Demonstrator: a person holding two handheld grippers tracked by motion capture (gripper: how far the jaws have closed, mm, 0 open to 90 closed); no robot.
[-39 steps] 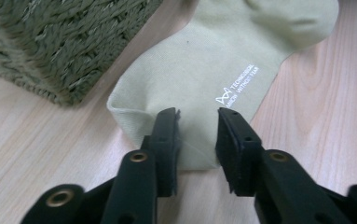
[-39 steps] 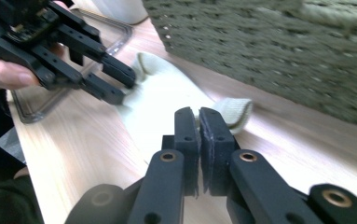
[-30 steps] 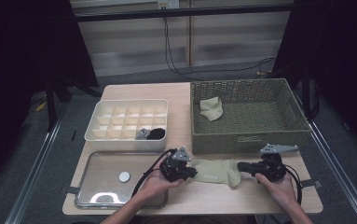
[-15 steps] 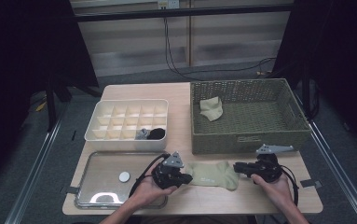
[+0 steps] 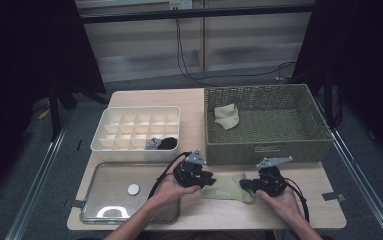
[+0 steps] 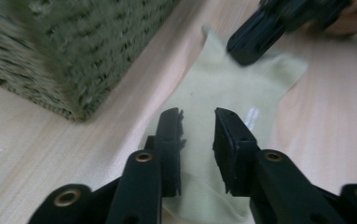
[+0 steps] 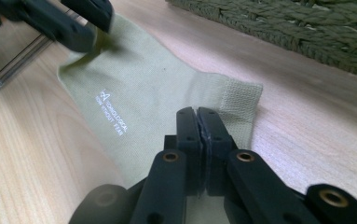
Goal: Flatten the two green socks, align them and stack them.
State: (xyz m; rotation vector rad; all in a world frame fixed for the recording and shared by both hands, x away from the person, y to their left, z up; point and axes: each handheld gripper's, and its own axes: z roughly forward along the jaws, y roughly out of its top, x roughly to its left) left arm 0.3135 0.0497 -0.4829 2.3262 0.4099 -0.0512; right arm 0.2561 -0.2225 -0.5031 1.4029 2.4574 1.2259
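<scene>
**Sock flat at the table's front edge, one end pinched**

While lying flat near the front edge of the table, just ahead of the wicker basket, the olive sock sits between two hand-held grippers in the high view. Left gripper at its left end, right gripper at its right end. Farther left, a divider box with dark rolled items in its front cells, and a clear tray lid at the front left corner. Inside the basket, a second pale sock.

Seen in the left gripper view: jaws of the left gripper parted narrowly, poised over the sock, cloth showing in the gap, nothing clamped. Beyond, the right gripper on the far end.

Seen in the right gripper view: jaws pressed together on the sock's ribbed cuff, apparently pinching it.

Judged from this: one sock waiting in the basket, this one spread but not folded or rolled; folding and storing probably left.
</scene>
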